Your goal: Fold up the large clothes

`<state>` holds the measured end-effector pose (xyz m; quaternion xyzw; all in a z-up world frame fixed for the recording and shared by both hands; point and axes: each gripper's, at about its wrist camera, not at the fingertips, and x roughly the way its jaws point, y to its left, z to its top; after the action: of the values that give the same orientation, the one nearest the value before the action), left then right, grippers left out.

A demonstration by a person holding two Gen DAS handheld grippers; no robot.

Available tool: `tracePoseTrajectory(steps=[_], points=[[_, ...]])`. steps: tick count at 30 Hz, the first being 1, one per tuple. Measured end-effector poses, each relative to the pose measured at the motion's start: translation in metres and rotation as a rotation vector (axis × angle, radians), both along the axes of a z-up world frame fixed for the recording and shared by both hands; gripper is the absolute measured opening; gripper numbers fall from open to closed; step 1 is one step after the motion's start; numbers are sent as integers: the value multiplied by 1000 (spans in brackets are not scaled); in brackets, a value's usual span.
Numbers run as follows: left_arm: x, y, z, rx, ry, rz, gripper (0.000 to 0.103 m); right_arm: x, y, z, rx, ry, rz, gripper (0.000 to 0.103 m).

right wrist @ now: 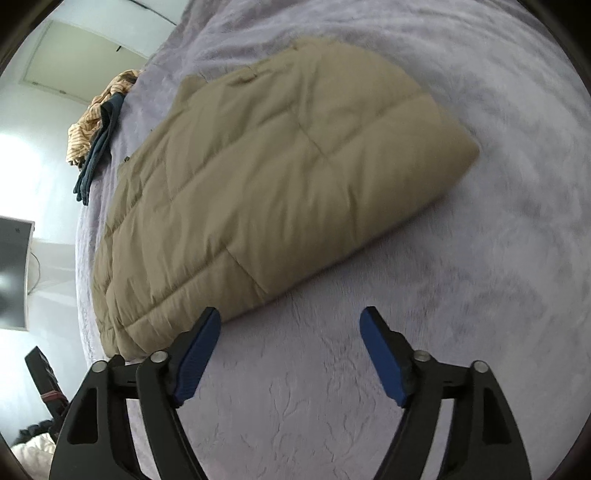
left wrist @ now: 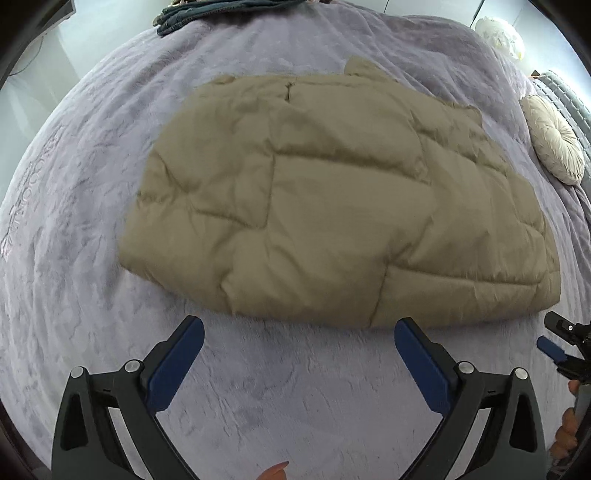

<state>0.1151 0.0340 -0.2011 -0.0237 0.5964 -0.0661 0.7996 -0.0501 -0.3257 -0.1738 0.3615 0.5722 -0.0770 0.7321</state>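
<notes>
A tan quilted jacket (left wrist: 332,192) lies folded flat on a lilac plush bedspread (left wrist: 295,398). My left gripper (left wrist: 299,328) hovers just short of the jacket's near edge, jaws wide apart, nothing between the blue pads. In the right wrist view the same jacket (right wrist: 273,177) stretches away to the upper left. My right gripper (right wrist: 290,319) stands open over the bedspread (right wrist: 461,258) beside the jacket's near edge, its left pad close to the fabric, nothing held. The right gripper's tip (left wrist: 554,347) also shows at the right edge of the left wrist view.
Dark blue folded clothes (left wrist: 221,14) lie at the far end of the bed, with a striped orange garment (right wrist: 96,118) beside them. A round cream cushion (left wrist: 554,136) and a grey quilted headboard (left wrist: 565,99) stand at the right. A dark screen (right wrist: 13,273) hangs on the wall.
</notes>
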Motion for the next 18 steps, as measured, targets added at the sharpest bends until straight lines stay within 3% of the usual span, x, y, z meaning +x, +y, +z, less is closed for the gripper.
tracePoseTrajectory(steps=[2, 5, 12, 13, 14, 18], points=[[-3, 0, -2, 7, 7, 0, 103, -6, -1, -6, 30, 7, -17, 83], [-7, 1, -4, 43, 7, 0, 103, -13, -3, -13, 88, 2, -49, 93], [-10, 7, -12, 42, 34, 11, 103, -14, -2, -17, 140, -29, -59, 94], [-11, 8, -13, 48, 36, 14, 103, -14, -2, -18, 150, -35, -61, 95], [-10, 8, -14, 57, 38, 18, 103, -14, -3, -20, 160, -40, -64, 103], [-7, 10, -19, 69, 41, 20, 103, -15, -4, -25, 193, -69, -112, 103]])
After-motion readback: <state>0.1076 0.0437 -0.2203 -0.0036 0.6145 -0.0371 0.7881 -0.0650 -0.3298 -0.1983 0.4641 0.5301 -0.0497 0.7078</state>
